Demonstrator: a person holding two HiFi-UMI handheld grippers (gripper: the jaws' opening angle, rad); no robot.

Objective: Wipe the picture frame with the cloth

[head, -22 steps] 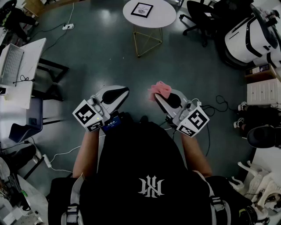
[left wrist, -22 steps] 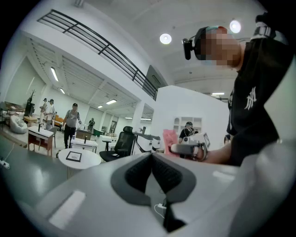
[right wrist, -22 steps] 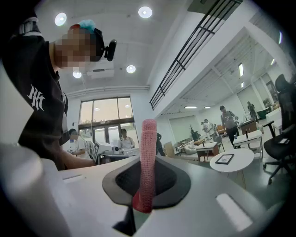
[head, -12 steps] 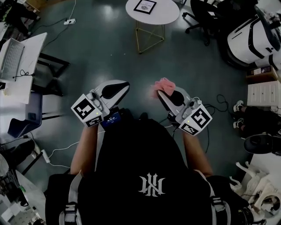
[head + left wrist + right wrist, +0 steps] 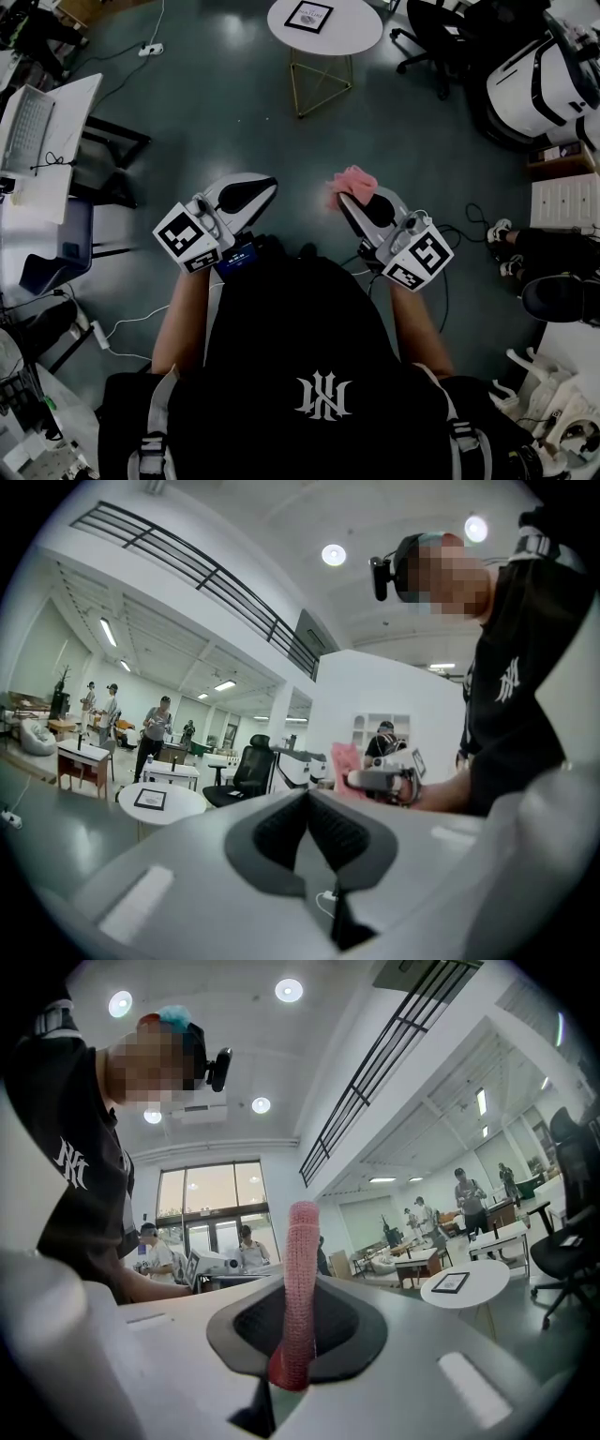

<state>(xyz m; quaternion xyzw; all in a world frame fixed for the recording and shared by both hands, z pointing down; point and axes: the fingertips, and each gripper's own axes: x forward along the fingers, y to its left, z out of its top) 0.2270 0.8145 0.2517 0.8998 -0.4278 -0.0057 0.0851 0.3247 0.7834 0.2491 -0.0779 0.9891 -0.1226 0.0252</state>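
A black picture frame [image 5: 309, 16] lies flat on a round white table [image 5: 352, 33] far ahead of me; it also shows small in the left gripper view as the frame [image 5: 150, 799] and in the right gripper view as the frame [image 5: 451, 1282]. My right gripper [image 5: 345, 192] is shut on a pink cloth [image 5: 351, 180], which stands up between its jaws [image 5: 300, 1279]. My left gripper [image 5: 262, 187] is shut with nothing in it, its jaws together in the left gripper view [image 5: 307, 803]. Both are held at waist height, well short of the table.
A white desk with a laptop [image 5: 33, 131] stands at the left. Black office chairs [image 5: 441, 37] and a white machine [image 5: 544, 75] are at the right. Cables [image 5: 122, 328] trail on the floor. Several people stand far off in the room.
The view has shifted slightly and the round table sits a little nearer the top edge. Both grippers keep their pose, the cloth still held in the right one.
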